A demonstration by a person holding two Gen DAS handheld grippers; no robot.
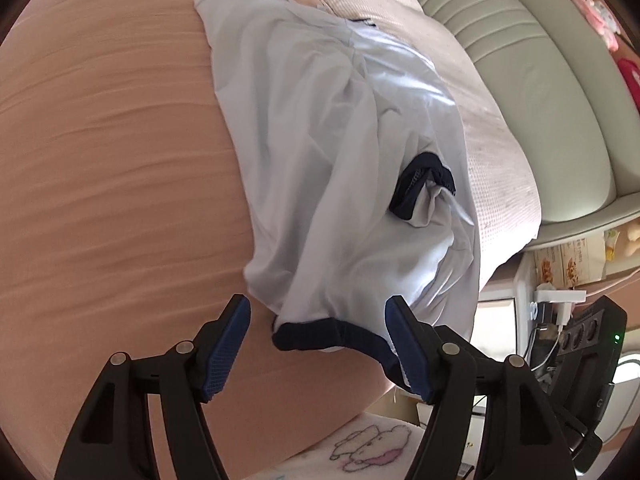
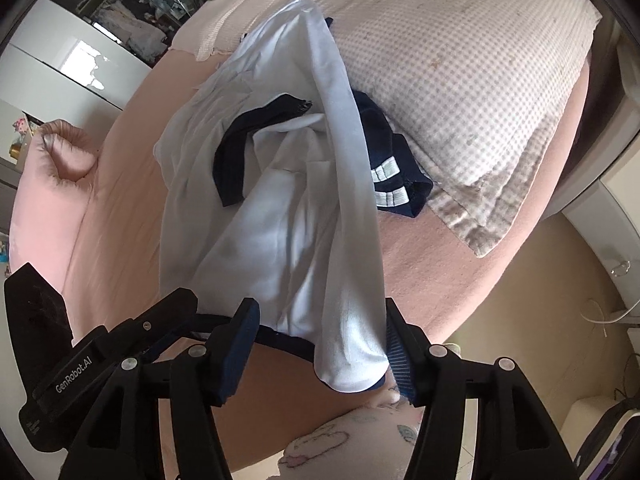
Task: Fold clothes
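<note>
A white shirt (image 1: 320,140) with navy trim lies crumpled on the pink bed sheet (image 1: 120,160). Its navy collar (image 1: 424,184) is bunched near the middle. My left gripper (image 1: 318,312) is open, and the shirt's navy hem (image 1: 320,336) lies between its blue pads without being pinched. In the right wrist view the same shirt (image 2: 280,220) has a long fold running toward me, and the collar (image 2: 240,148) lies across it. My right gripper (image 2: 320,312) is open, with the end of that fold hanging between its fingers. The left gripper's black housing (image 2: 80,368) shows at the lower left.
A navy piece with white stripes (image 2: 392,168) lies partly under the shirt. A checked blanket (image 2: 480,80) covers the bed's right side, beside a padded headboard (image 1: 520,60). A bedside unit with plugs and cables (image 1: 560,304) stands past the bed edge. A pink pillow (image 2: 60,160) lies far left.
</note>
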